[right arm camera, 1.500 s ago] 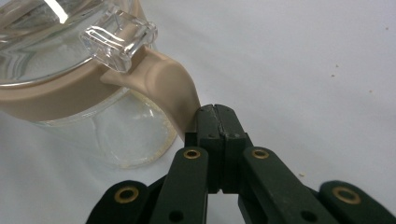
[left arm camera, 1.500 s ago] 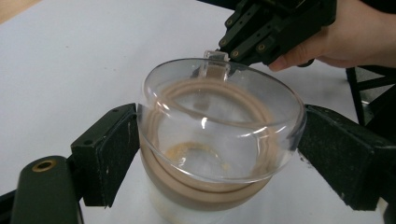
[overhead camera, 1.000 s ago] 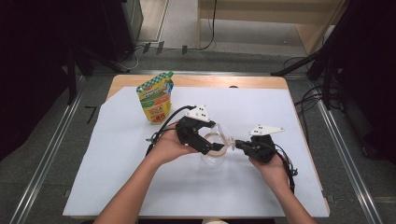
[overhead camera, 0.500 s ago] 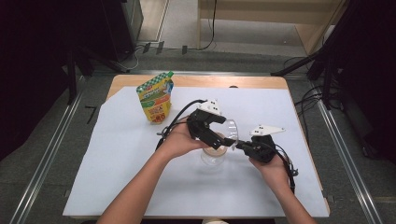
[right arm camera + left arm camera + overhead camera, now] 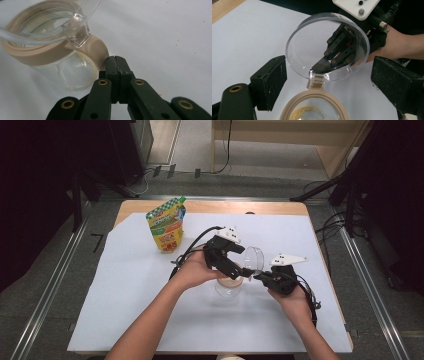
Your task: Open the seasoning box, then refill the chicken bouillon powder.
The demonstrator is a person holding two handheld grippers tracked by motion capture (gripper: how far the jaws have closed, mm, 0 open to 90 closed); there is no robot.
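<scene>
Right tool (image 5: 115, 61), jaws closed together and empty, touches the jar (image 5: 53, 53) collar; left tool (image 5: 327, 75) gapes above it, the clear lid (image 5: 312, 47) blurring the view.

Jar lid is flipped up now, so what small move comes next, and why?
Probably bring the left gripper in around the jar rim: its jaws stand open either side, while the shut right gripper sits at the hinge tab, behind the raised clear lid.

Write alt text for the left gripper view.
A clear round lid stands swung open on its hinge above a glass jar with a beige rim, between the left gripper's open jaws. Behind the lid, the right gripper is shut.
</scene>
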